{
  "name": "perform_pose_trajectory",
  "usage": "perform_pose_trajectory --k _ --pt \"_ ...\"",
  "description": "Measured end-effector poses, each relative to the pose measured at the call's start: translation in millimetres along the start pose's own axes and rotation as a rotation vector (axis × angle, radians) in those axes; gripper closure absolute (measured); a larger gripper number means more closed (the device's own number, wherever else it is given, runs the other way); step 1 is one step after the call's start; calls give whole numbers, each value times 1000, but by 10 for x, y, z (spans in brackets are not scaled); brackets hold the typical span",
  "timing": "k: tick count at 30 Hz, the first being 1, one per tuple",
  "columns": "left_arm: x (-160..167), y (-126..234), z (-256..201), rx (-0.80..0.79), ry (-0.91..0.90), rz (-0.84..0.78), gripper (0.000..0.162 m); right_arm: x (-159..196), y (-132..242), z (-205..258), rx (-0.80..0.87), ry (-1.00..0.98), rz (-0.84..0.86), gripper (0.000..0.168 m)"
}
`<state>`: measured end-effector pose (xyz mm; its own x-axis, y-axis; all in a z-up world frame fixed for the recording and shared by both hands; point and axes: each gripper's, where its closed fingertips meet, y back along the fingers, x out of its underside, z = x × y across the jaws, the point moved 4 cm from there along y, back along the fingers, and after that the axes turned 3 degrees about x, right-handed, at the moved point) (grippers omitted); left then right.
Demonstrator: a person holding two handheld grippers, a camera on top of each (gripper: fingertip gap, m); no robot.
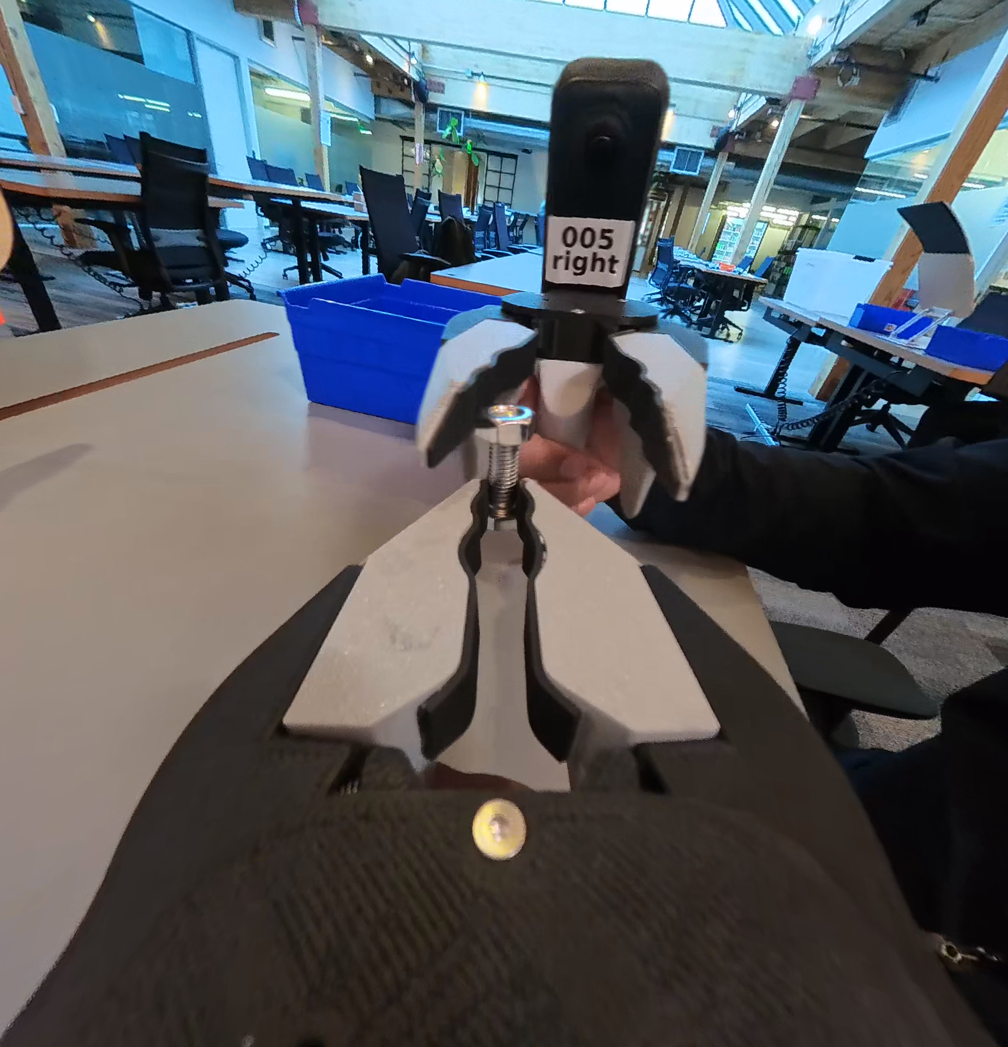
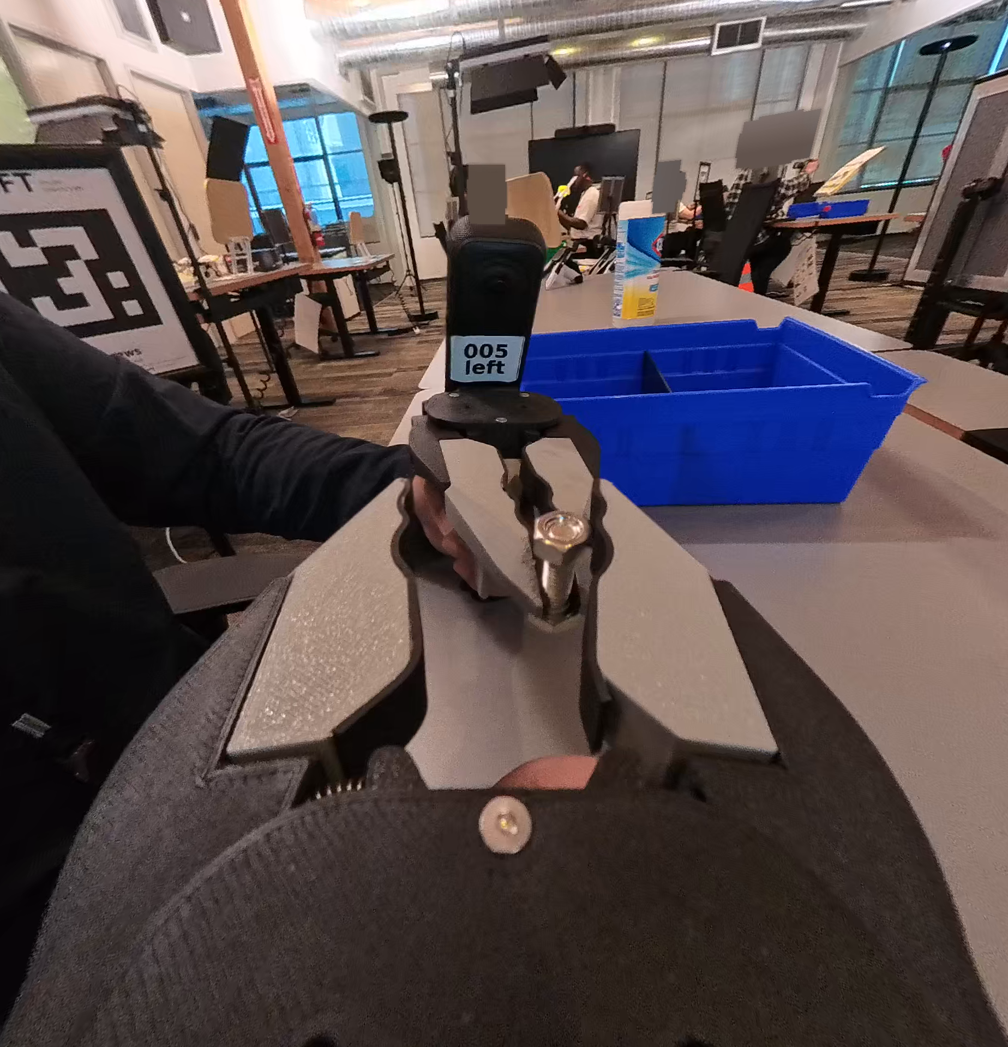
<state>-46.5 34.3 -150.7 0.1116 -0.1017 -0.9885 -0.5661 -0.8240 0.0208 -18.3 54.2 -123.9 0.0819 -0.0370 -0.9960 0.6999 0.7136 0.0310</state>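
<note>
Here a silver bolt (image 1: 504,453) stands upright in the air above the grey desk (image 1: 150,481), just before the blue bin (image 2: 717,442) near the desk's far edge. The left hand-held gripper (image 1: 502,510) is clamped narrowly on its threaded lower end, where a nut seems to sit. The right hand-held gripper (image 2: 502,566) is spread wide, one finger (image 2: 649,623) against the hex head, gripping nothing. How far the nut is threaded, I cannot tell.
</note>
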Motion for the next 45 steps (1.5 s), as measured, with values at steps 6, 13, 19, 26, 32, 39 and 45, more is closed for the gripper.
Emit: perform_pose_trajectory --k 6,13,19,26,32,39,45 --pt "-95 145 140 -60 26 -53 155 -73 210 -72 24 -9 -47 121" --pt "-51 82 74 -30 18 -25 155 -84 137 -127 64 -18 -62 111" --pt "12 5 22 -16 1 11 155 5 9 -21 1 -14 -11 109" --pt "-134 187 157 -69 30 -64 155 -88 256 -96 25 -18 -67 125" --pt "-89 97 72 -38 14 -38 155 -68 111 -138 54 -45 -65 113" --pt "-73 100 112 -74 -14 -24 155 -33 121 -77 44 -9 -10 114" --pt "-175 236 191 -85 37 -89 155 -190 314 -181 86 -25 -116 125"
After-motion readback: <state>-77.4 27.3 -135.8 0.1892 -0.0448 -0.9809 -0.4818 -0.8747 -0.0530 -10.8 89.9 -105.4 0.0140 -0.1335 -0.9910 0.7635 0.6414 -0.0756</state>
